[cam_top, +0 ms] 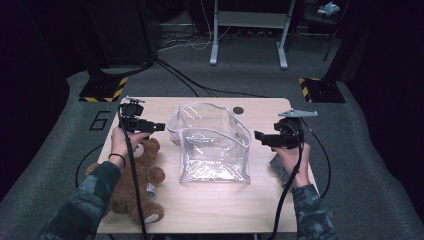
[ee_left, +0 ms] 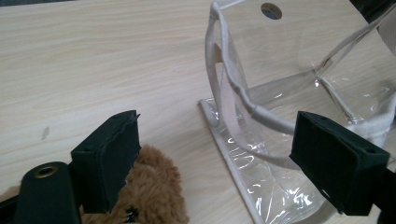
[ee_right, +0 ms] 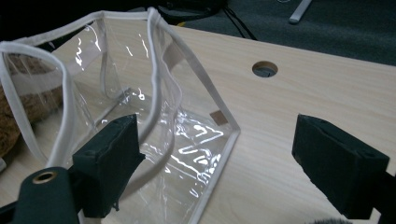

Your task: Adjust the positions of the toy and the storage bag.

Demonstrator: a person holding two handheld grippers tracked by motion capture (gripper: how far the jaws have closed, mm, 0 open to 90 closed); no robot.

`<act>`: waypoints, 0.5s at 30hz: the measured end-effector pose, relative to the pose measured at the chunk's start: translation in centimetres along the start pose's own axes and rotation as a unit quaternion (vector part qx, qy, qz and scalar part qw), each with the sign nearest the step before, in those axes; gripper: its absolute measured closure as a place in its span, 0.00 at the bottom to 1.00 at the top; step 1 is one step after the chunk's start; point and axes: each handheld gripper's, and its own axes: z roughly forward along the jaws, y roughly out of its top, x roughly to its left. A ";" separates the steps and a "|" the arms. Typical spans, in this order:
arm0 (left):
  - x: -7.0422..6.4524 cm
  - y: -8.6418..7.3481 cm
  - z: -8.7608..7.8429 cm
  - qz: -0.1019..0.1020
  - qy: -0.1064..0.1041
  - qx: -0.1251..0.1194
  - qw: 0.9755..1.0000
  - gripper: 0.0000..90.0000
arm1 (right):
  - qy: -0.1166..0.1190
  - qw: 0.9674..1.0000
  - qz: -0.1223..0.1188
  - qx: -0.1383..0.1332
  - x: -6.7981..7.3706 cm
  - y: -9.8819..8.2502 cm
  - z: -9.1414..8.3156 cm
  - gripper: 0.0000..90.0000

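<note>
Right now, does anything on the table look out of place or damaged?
Nothing is damaged or spilled. The clear bag stands open mid-table, its white-trimmed rim wavy and uneven. The teddy bear lies flat at the left edge, partly under the person's forearm.

Sleeves: my camouflage, dark green-grey.
Left wrist: thin black band.
Left gripper (cam_top: 159, 127): black, grey top plate.
Cables: black, trailing behind.

Lab-type recording space indicated. Small wooden table (cam_top: 260, 210) set on grey carpet (cam_top: 380, 165); surroundings kept dark. Hazard-striped black-yellow stand bases (cam_top: 102, 89) placed at both far corners. Cables (cam_top: 185, 80) run across floor. White metal frame legs (cam_top: 248, 30) seen behind. Number "6" (cam_top: 100, 120) marked on carpet.
</note>
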 end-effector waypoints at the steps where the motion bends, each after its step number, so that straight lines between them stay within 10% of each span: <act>1: 0.2 -0.3 -0.2 -0.008 0.003 -0.004 1.000 0.17 | 0.001 1.000 -0.001 -0.002 -0.2 -0.6 -0.1 0.16; 15: 2.2 -3.6 -2.4 -0.001 0.044 -0.017 0.999 0.08 | -0.023 0.998 -0.031 0.051 0.6 -9.4 2.0 0.00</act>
